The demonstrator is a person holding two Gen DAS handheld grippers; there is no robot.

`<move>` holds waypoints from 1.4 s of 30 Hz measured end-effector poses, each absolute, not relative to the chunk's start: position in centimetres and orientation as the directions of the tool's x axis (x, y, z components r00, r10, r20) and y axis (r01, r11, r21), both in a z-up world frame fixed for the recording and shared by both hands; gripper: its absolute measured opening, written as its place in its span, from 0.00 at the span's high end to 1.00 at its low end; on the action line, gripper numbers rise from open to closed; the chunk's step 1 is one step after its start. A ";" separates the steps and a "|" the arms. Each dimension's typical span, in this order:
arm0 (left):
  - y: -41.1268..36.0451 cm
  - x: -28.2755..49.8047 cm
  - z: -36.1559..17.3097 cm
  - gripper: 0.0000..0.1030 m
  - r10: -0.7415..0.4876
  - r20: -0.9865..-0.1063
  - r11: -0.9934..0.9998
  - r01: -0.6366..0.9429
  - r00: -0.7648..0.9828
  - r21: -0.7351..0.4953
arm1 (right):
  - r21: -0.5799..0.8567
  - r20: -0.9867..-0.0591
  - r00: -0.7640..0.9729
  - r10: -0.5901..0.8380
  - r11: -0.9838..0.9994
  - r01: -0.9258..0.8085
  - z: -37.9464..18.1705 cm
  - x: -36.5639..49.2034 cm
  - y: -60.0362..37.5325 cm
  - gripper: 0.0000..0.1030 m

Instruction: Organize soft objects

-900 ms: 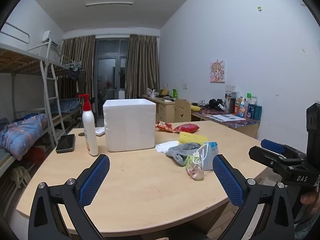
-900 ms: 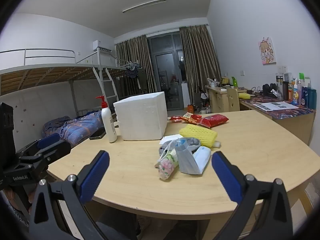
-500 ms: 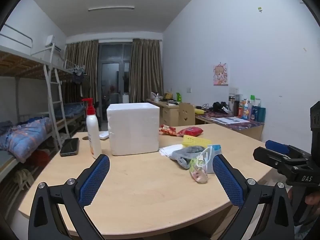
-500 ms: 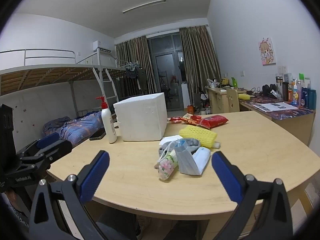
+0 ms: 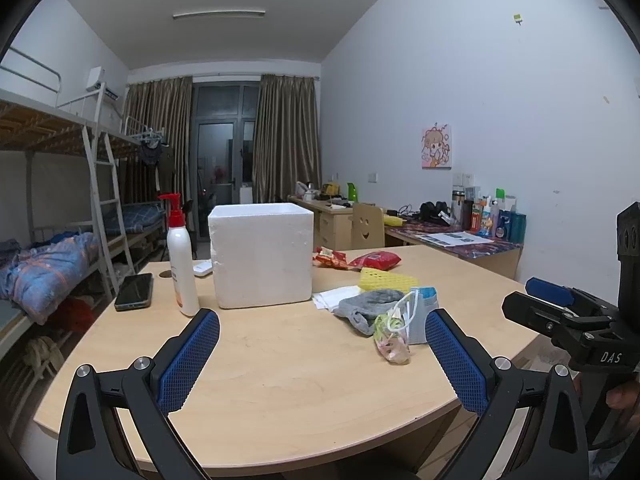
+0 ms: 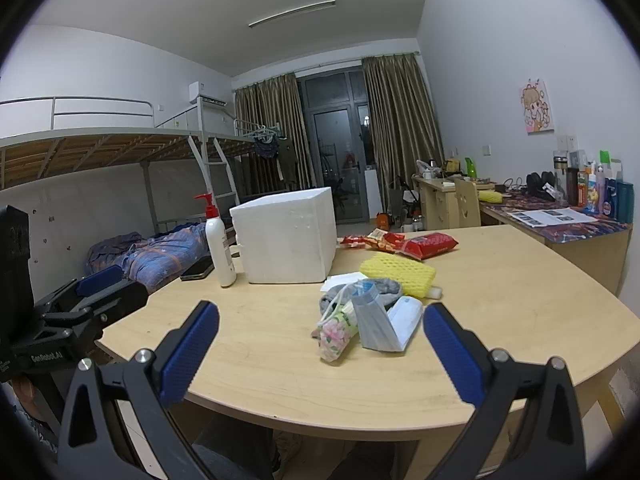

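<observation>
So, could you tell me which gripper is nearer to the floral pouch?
Right, by my reading. The right gripper faces the floral pouch head-on, just short of it; the left gripper sits off to the pouch's left, pointing past it.

Both our grippers held open, side by side

Our left gripper [image 5: 322, 360] has its blue-padded fingers [image 5: 188, 360] spread wide with nothing between them, pointing slightly below level. Our right gripper [image 6: 320, 358] is just as wide and empty, tipped down alike. Each shows at the edge of the other's view: the right at the left view's right edge, with fingertips of our hand [image 5: 622, 398] on its handle.
</observation>
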State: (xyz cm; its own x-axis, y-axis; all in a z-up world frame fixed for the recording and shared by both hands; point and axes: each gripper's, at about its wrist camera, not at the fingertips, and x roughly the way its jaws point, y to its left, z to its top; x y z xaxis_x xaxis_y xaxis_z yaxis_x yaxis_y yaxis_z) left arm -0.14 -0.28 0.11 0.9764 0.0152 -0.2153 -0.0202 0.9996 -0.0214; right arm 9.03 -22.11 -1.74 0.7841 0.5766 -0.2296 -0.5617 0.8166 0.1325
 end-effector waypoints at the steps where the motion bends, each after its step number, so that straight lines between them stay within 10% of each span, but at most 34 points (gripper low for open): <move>1: -0.2 -0.2 0.1 0.00 0.016 -0.214 1.000 -0.021 0.977 -0.022 | 0.132 -0.230 0.785 0.576 0.817 -0.561 -1.7 9.0 -22.1 0.00; 42: -0.1 0.3 -0.2 0.00 0.047 -0.234 0.998 -0.052 0.971 -0.019 | 0.131 -0.234 0.785 0.573 0.819 -0.559 -1.9 9.0 -22.1 0.00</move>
State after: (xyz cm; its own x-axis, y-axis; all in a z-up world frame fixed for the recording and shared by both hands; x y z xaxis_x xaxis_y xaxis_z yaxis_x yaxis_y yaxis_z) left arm 0.30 -0.09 -0.16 0.9710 0.0466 -0.2343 -0.0525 0.9984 -0.0188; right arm 9.04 -22.09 -1.85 0.7850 0.5735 -0.2342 -0.5592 0.8187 0.1305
